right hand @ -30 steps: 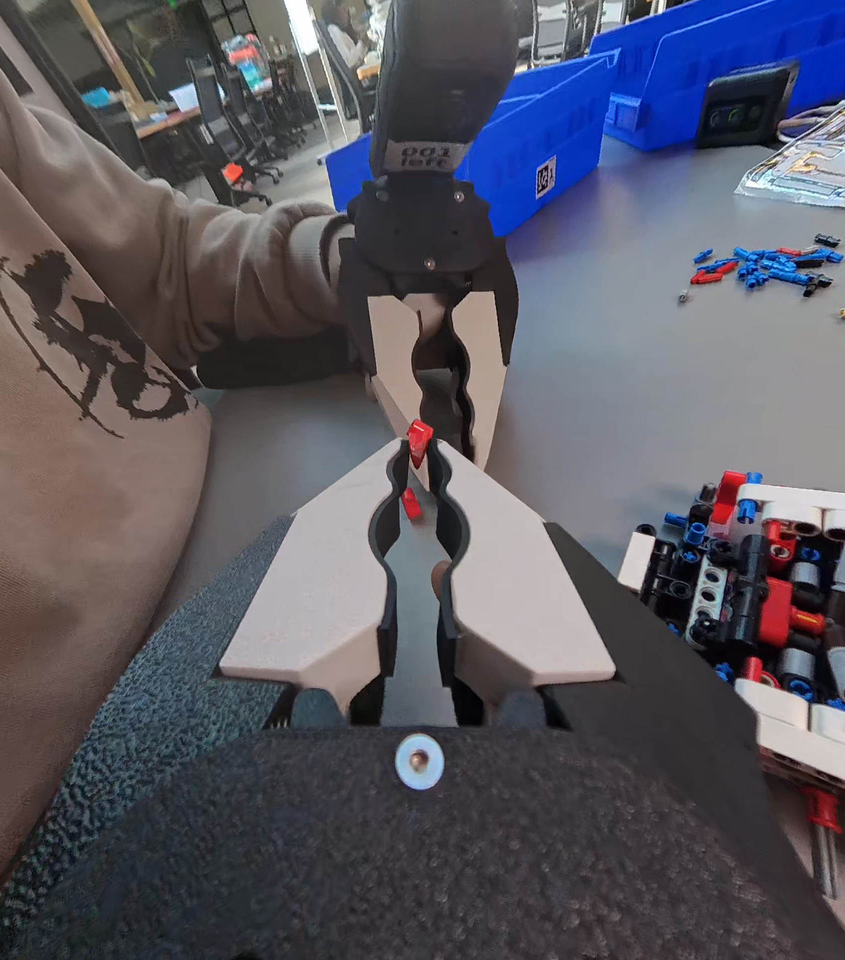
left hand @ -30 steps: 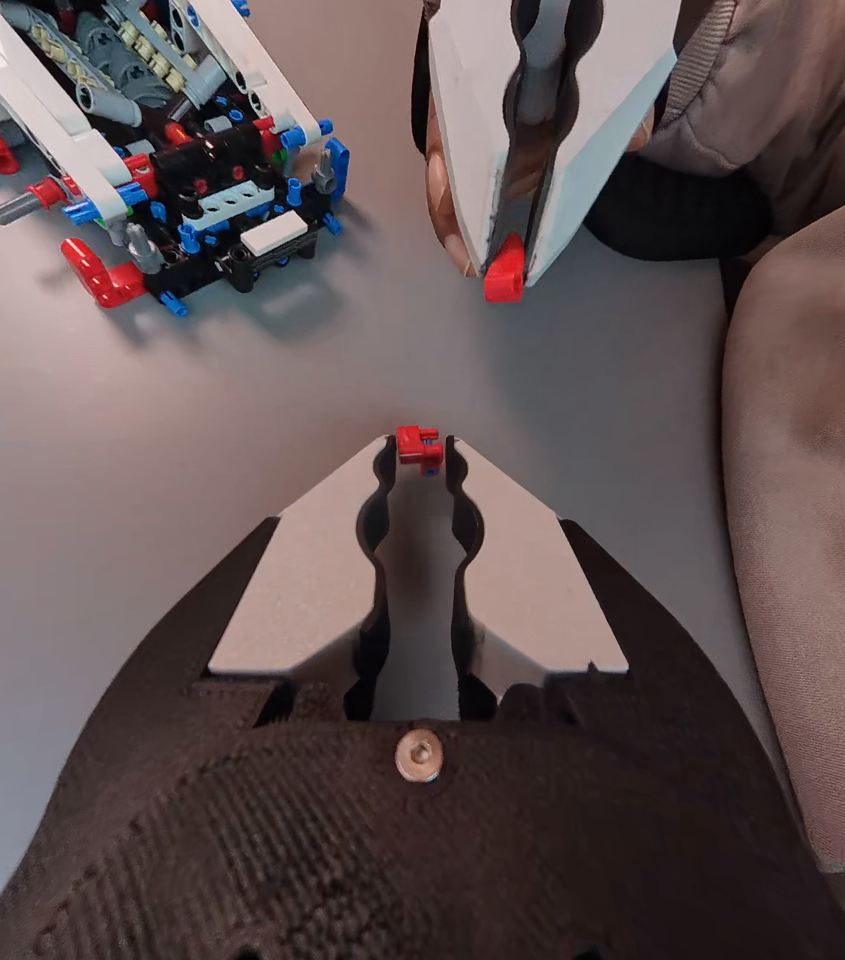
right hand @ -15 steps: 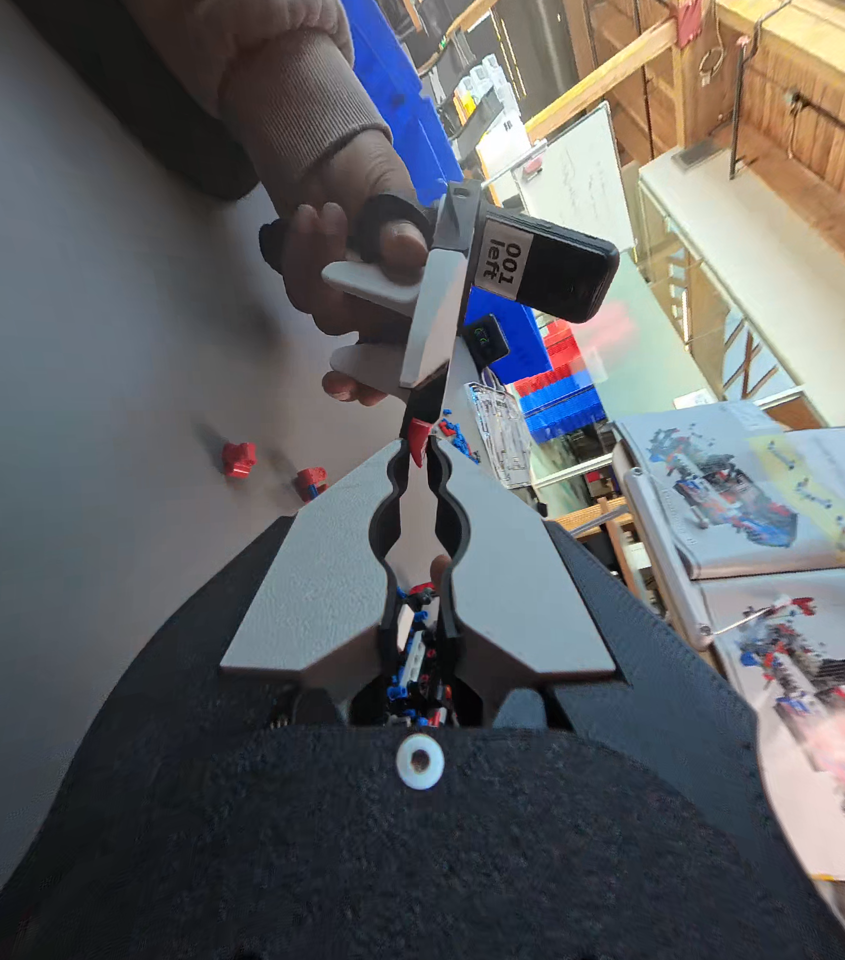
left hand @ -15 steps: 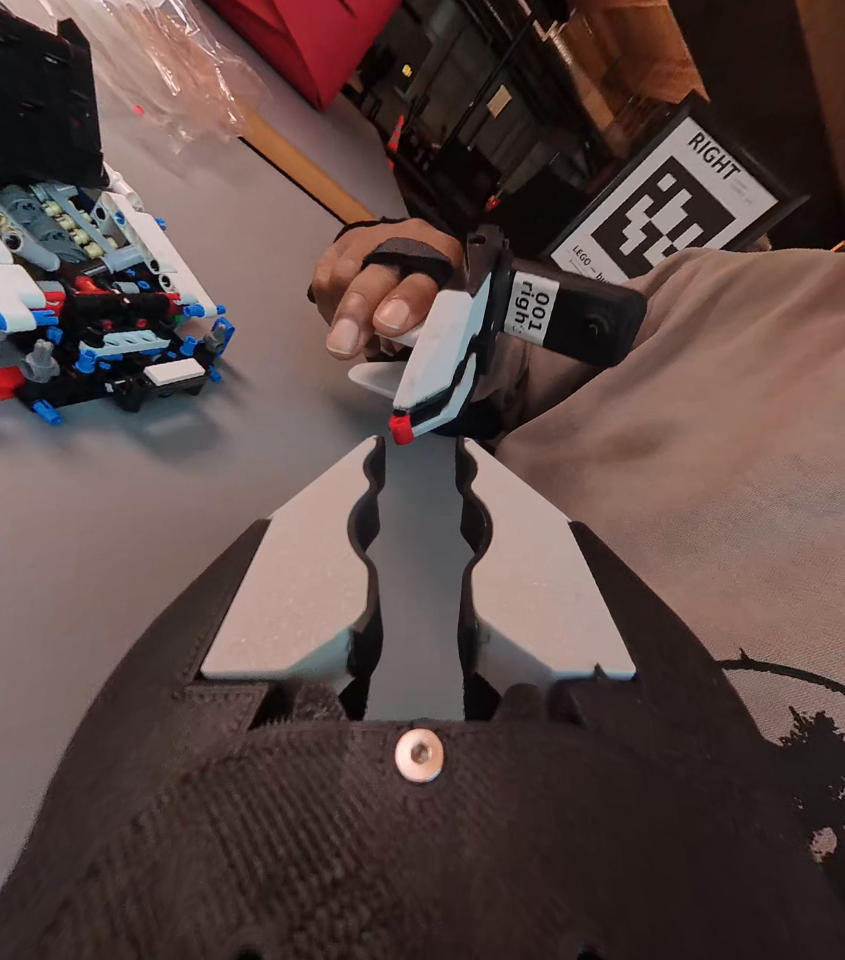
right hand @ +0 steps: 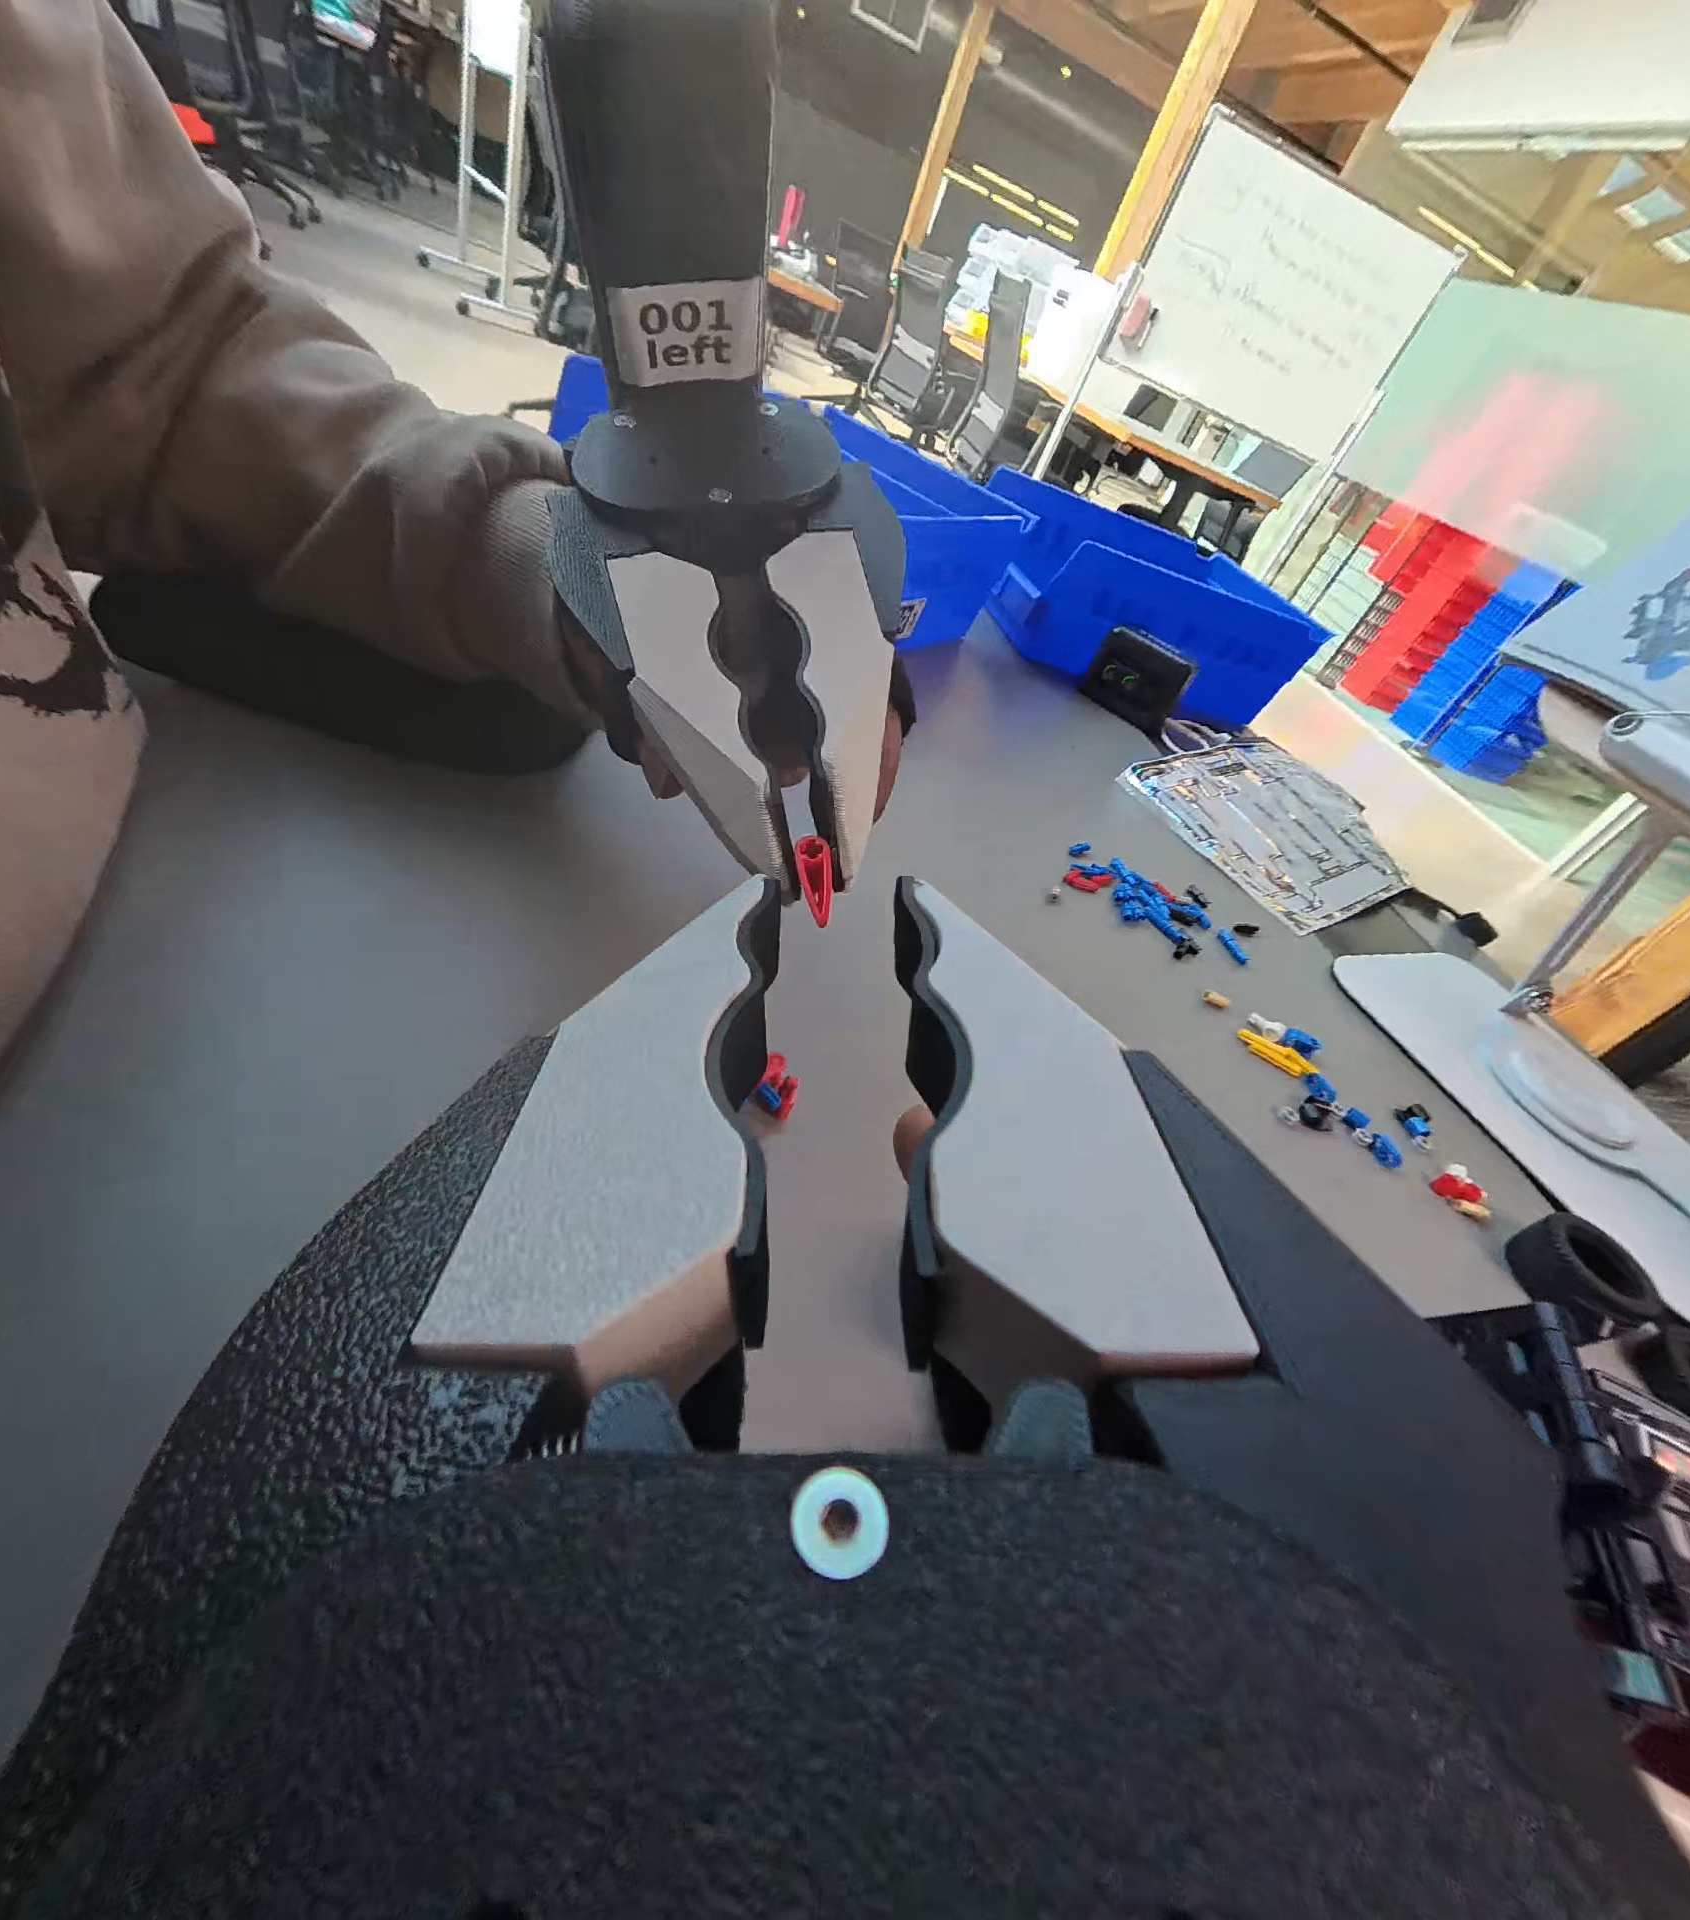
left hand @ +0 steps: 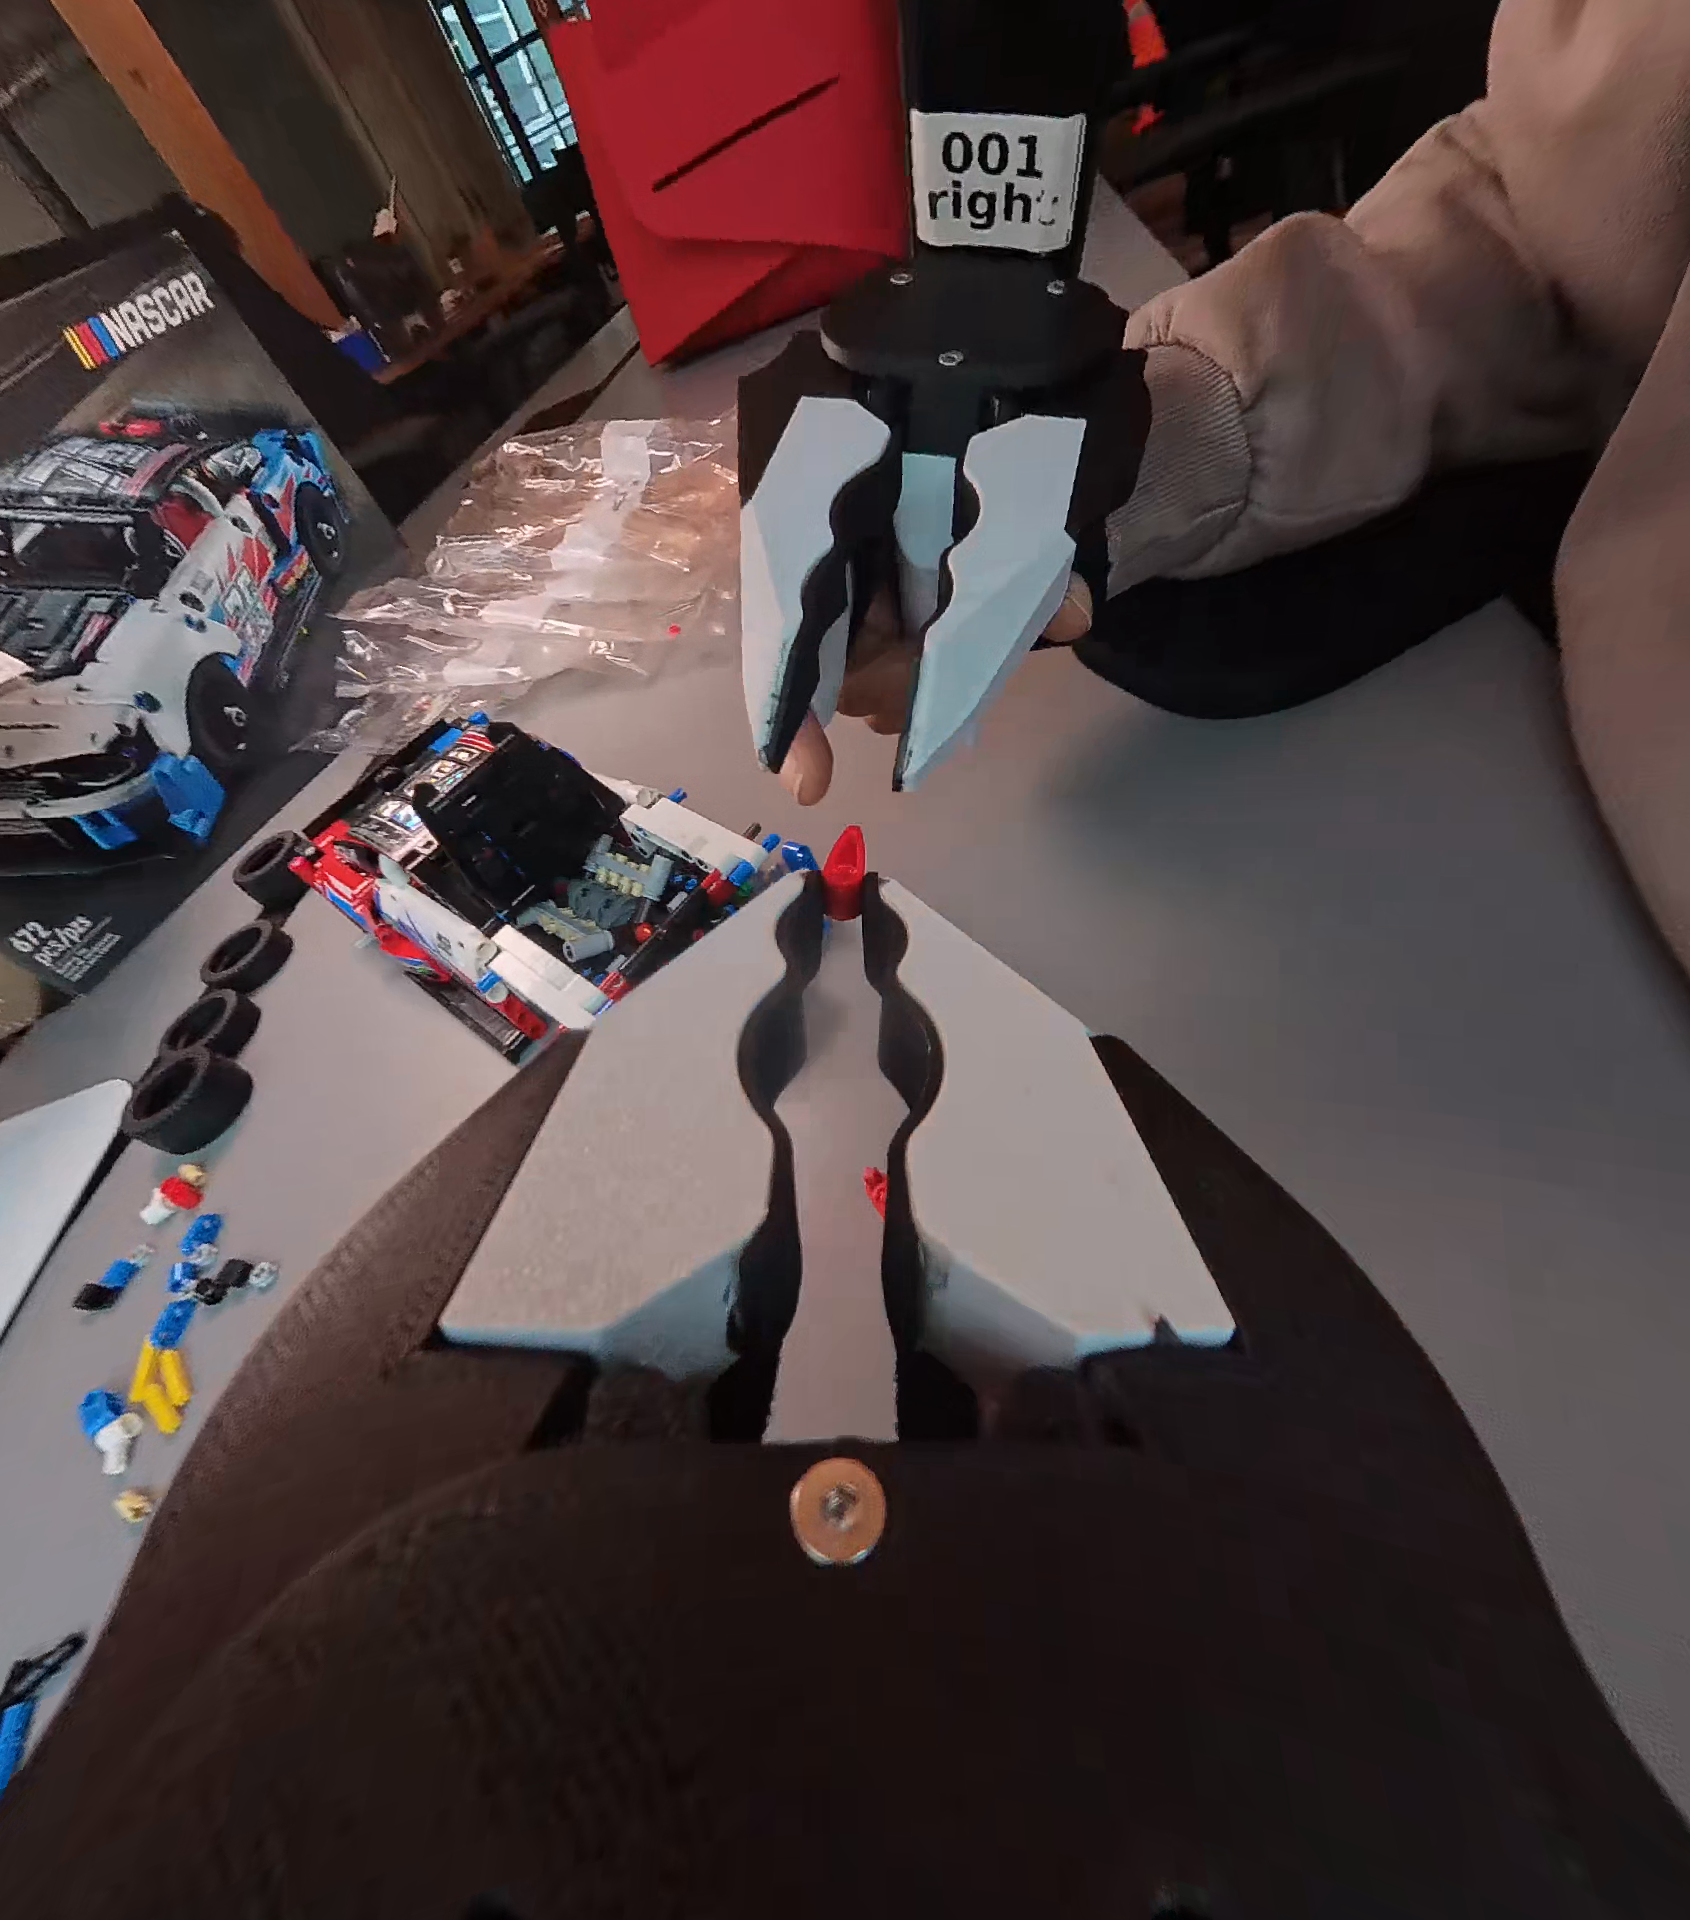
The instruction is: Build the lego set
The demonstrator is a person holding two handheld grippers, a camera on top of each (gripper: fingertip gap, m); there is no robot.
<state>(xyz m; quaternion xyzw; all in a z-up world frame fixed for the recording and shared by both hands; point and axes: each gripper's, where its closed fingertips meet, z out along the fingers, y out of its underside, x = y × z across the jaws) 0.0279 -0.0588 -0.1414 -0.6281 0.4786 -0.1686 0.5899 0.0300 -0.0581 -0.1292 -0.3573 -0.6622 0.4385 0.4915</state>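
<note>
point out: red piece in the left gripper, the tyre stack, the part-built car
red piece [left hand: 843,871], left wrist view, on its exposed tip above the gripper's fingertips
tyre stack [left hand: 186,1093], left wrist view, on the nearest tyre's sidewall
part-built car [left hand: 519,821], left wrist view, on its black roof section

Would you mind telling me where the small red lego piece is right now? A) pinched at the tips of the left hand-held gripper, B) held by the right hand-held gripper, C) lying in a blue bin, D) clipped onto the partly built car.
A: the red piece sits clamped at the tips of the left hand-held gripper, while the right hand-held gripper is open and holds nothing.
</note>
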